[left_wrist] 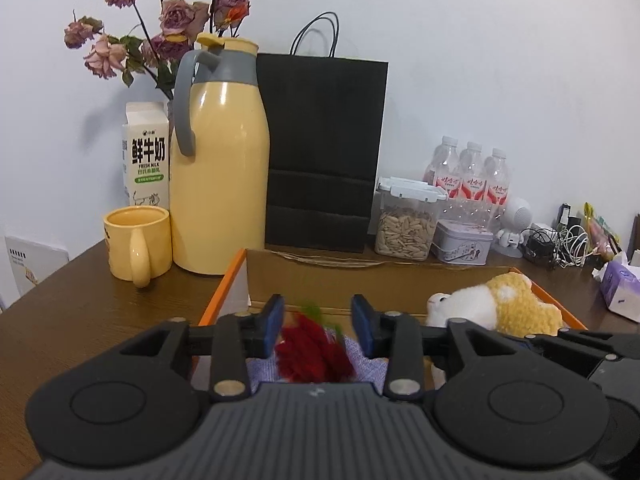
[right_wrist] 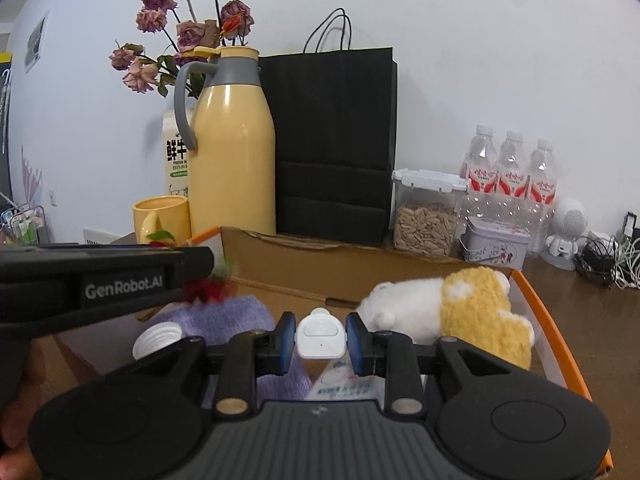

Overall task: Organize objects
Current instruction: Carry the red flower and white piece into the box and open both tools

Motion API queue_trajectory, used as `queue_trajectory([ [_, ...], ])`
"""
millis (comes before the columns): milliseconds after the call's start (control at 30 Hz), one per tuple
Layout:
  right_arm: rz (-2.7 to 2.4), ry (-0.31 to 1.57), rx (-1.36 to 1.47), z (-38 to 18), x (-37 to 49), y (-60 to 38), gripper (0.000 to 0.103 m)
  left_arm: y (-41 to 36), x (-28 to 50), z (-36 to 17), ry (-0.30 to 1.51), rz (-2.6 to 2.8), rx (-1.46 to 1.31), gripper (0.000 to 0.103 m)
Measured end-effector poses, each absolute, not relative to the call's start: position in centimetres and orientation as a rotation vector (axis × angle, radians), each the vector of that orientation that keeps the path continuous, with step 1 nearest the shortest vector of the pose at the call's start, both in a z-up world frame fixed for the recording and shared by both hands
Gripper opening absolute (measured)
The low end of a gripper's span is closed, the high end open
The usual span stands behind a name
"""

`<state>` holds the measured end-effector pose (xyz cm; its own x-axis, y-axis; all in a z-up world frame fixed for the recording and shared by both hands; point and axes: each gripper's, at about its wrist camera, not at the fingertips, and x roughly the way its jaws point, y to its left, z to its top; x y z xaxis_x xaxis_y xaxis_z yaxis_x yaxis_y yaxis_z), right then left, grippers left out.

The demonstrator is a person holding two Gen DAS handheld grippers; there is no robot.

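Left wrist view: box on table, already holding plush, cloth and bottle. Left gripper stands half open over a red flower, pads clear, apparently just dropped in. Right gripper clamps a small white device above the box, not yet placed.

You face a yellow jug beside a yellow mug, a black paper bag and water bottles behind
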<state>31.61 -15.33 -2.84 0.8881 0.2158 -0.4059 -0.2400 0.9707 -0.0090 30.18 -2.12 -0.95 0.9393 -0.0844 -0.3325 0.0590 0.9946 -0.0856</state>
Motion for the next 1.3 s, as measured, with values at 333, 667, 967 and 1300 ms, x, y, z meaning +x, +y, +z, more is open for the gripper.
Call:
queue_trajectory([
  [333,0.175,0.377,-0.036,-2.2,30.8,-16.8,0.095,-1.9,28.0,0.0,0.235,-0.059,-0.076,0.103],
  [667,0.158,0.347,-0.039,-1.7,29.7,-17.4,0.103,-1.7,27.4,0.3,0.228,-0.058,-0.084,0.103],
  [967,0.145,0.294,-0.052,-0.8,27.4,-18.2,0.103,-1.1,25.7,0.6,0.21,-0.059,-0.092,0.103],
  [1300,0.176,0.254,-0.074,-0.7,23.1,-18.8,0.103,-0.3,22.6,0.3,0.203,-0.076,-0.064,0.103],
])
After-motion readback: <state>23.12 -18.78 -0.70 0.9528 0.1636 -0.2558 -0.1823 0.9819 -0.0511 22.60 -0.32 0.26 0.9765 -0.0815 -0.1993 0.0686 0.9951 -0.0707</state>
